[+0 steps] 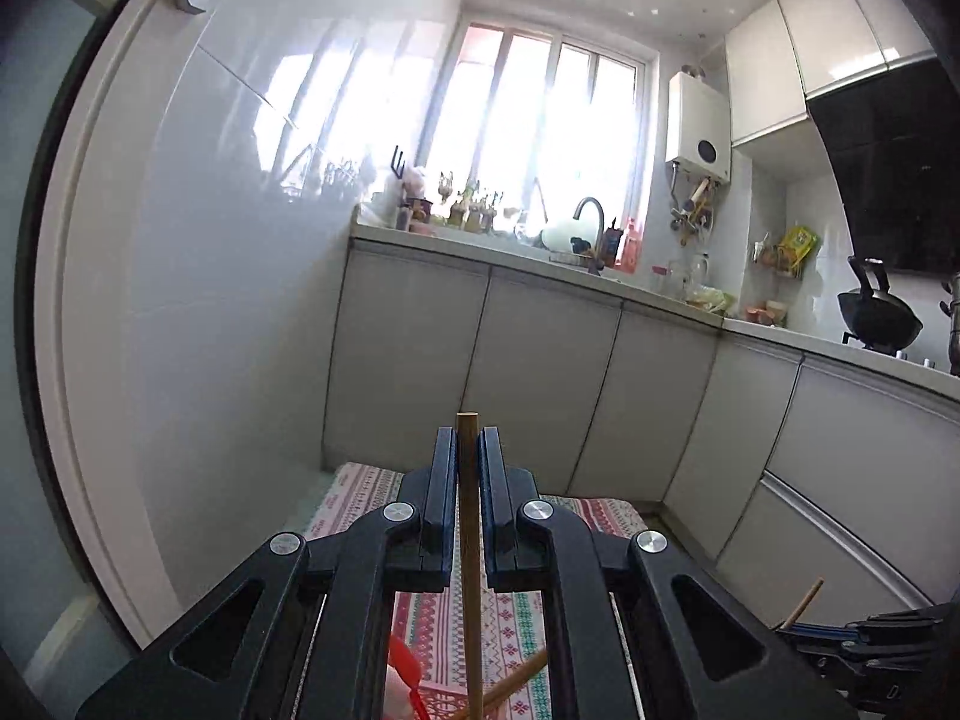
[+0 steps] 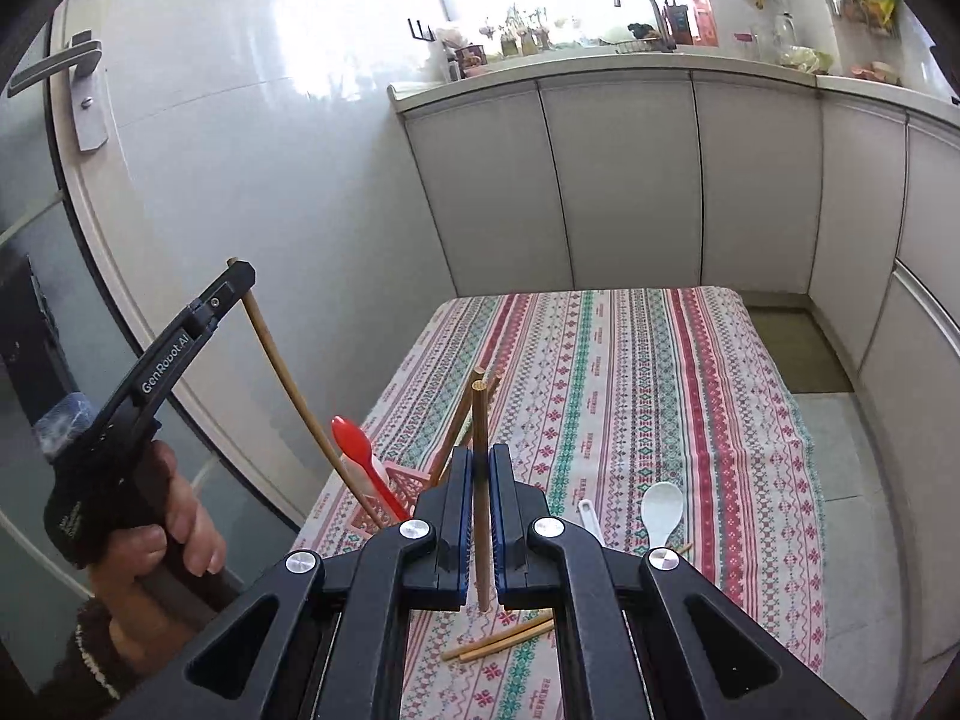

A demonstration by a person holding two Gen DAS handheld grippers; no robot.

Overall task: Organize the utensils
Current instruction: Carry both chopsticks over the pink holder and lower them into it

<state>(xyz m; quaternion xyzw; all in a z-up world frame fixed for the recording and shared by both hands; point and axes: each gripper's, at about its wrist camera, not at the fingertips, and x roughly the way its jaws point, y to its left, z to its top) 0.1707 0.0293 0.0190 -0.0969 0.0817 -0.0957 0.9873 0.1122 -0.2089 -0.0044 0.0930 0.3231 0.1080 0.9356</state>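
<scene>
Home kitchen: sink faucet, wall water heater, wok on stove, white base cabinets, range hood.

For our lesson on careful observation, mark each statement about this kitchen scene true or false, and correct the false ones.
1. Each gripper is shut on a chopstick. True: the left gripper holds the left chopstick, the right gripper holds the right chopstick.
2. The red spoon lies flat on the tablecloth. False: it stands in the pink holder.
3. A white spoon lies on the tablecloth. True.
4. The tablecloth is plain blue. False: it is striped red, green and white.
5. No chopsticks lie on the cloth. False: loose chopsticks lie near the right gripper.
</scene>
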